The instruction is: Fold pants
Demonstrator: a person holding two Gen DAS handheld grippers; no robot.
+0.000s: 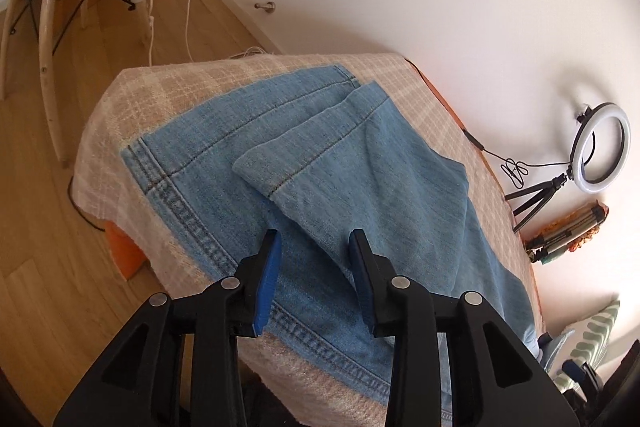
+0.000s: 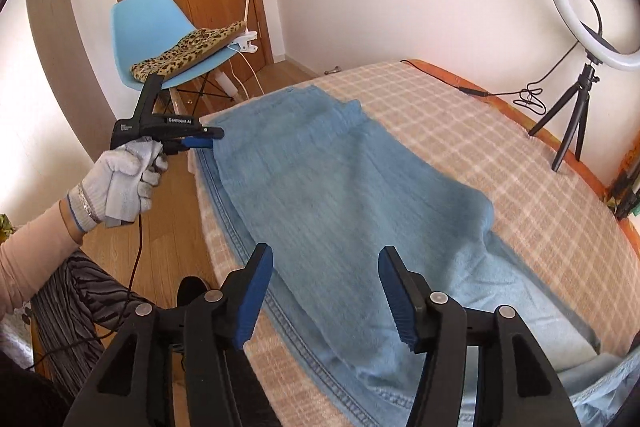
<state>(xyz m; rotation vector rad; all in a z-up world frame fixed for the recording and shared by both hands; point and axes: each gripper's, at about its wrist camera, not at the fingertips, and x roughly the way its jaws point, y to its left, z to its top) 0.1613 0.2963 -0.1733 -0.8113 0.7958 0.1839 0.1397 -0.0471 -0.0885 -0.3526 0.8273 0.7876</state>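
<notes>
Light blue jeans [image 1: 312, 163] lie on the bed with the plaid blanket [image 1: 132, 95], one leg folded back over the other so its hem sits on top. My left gripper [image 1: 316, 239] is open and empty, just above the denim near the near edge. It also shows in the right wrist view [image 2: 212, 139], held in a gloved hand at the bed's left edge, beside the jeans [image 2: 348, 207]. My right gripper [image 2: 326, 259] is open and empty, hovering over the near part of the jeans.
A blue chair [image 2: 160, 27] with a leopard-print cushion and a clip lamp stands left of the bed beside a wooden door. A ring light on a tripod [image 2: 588, 39] stands on the bed's far right side. Wooden floor lies to the left. A patterned pillow [image 1: 592, 335] sits at the right.
</notes>
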